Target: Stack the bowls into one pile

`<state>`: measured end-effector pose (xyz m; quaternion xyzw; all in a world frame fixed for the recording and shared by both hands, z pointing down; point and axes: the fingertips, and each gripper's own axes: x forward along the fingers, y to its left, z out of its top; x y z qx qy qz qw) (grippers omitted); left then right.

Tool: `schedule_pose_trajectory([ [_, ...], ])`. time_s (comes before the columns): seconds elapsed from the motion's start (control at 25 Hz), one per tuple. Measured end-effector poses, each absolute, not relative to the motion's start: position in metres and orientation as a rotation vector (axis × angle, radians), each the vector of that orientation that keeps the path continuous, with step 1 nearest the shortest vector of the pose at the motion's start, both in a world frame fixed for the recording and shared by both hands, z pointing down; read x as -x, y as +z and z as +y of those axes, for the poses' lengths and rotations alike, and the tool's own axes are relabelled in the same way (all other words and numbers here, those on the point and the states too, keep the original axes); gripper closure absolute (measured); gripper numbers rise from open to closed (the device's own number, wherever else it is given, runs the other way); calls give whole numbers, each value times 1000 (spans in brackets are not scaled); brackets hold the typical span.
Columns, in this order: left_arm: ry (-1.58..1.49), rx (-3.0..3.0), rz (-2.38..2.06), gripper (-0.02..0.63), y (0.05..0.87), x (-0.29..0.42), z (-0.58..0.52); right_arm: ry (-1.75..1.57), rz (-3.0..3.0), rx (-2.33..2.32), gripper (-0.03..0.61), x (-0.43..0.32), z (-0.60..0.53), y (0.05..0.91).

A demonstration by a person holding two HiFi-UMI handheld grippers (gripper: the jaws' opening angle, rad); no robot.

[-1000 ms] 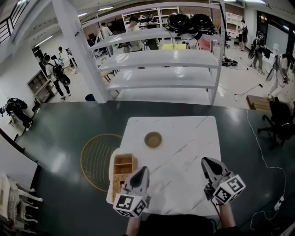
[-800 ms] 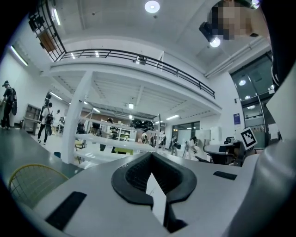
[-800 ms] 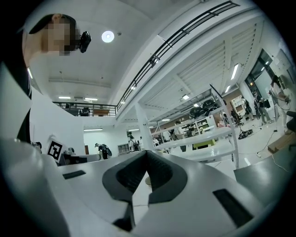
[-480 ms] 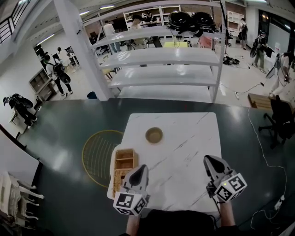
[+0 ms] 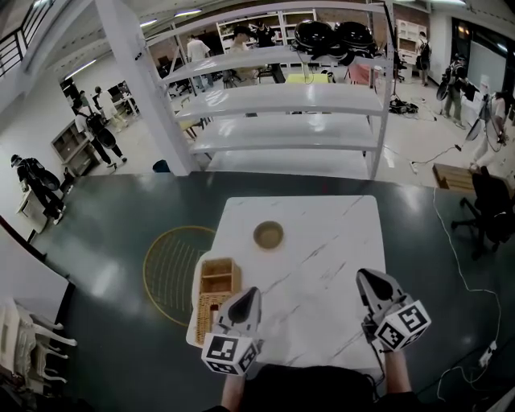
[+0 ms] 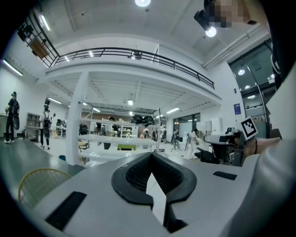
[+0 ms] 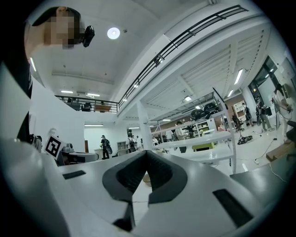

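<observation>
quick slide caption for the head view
Left gripper and right gripper, both shut, hover over the marble table; a bowl ahead.

bright, even overhead light; heavy fisheye warp

round ceiling lamps (image 6: 142, 2) and strip lights (image 7: 238, 76) shine from above. the white table (image 5: 322, 265) glares pale, nearly shadowless; the dark floor (image 5: 105, 282) left of it carries a soft sheen. both gripper views bend into black corners; close to the lens the left gripper (image 6: 151, 159) and right gripper (image 7: 145, 155) look slightly soft.

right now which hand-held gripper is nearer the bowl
The left hand-held gripper; it sits beside the wooden box, closer to the bowl than the right hand-held gripper.
</observation>
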<state>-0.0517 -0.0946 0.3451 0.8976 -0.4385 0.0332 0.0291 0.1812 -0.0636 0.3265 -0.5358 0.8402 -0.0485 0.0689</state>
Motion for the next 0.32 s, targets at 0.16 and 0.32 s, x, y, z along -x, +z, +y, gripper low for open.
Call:
schedule_pose_trajectory([
  [0.16, 105, -2775, -1337, 600, 348, 49, -91, -153, 2528, 1615, 565, -184, -62, 331],
  [0.32, 120, -2771, -1338, 600, 348, 46, -91, -163, 2524, 1621, 565, -188, -62, 333],
])
